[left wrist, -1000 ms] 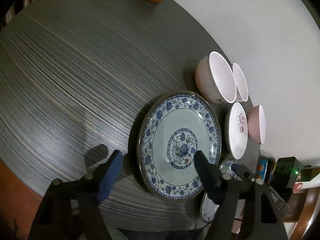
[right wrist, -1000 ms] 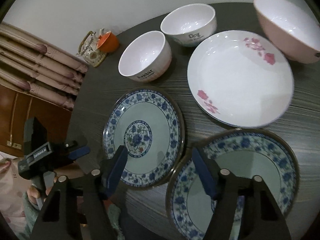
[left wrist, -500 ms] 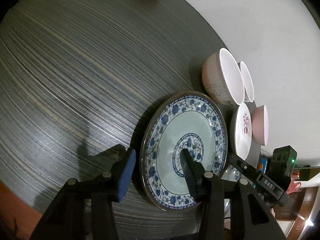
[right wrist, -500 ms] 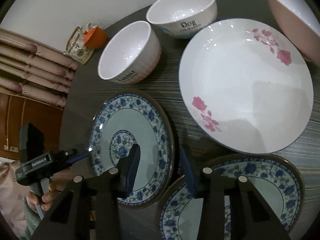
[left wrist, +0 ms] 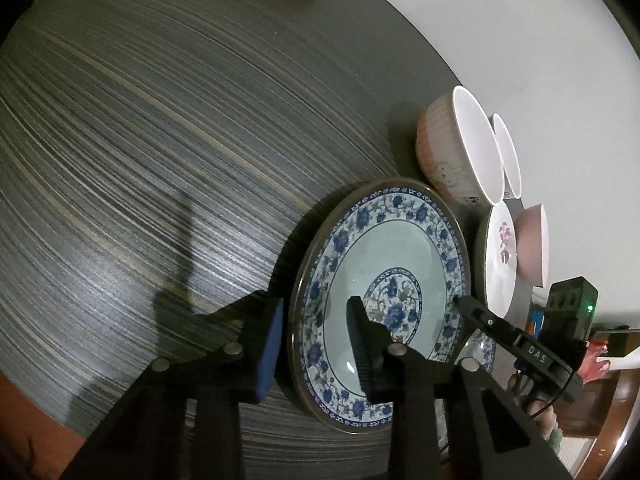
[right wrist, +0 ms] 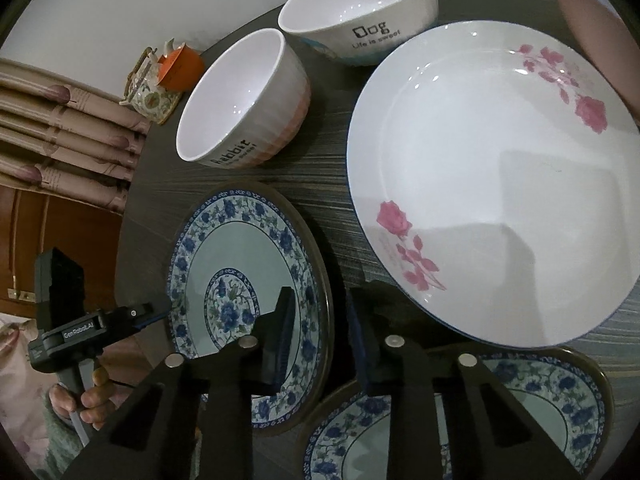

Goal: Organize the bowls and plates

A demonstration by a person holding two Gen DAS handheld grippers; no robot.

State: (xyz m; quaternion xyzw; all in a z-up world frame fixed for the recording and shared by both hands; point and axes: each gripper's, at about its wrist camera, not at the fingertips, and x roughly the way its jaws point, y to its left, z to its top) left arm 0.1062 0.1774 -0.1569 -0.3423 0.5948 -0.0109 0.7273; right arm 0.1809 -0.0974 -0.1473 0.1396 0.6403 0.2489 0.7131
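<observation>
**Two grippers closing on one blue-patterned plate**

The blue-patterned plate [left wrist: 380,300] lies on the table [left wrist: 160,140]. The left gripper [left wrist: 316,344] and right gripper [right wrist: 320,332] straddle opposite rim edges, jaws just narrowing, not visibly pinching. Likely glazed, stiff, slippery, breakable; grip the rim.

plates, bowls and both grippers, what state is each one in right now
left gripper, fingers just closing astride the blue plate rim, not pressing yet
right gripper, fingers just closing astride its opposite rim, not pressing yet
blue plate, lying flat, empty
second blue plate, lying flat
rose plate, lying flat, empty
rabbit bowl, upright, empty
dog bowl, upright, empty
pink bowl, upright, empty
</observation>
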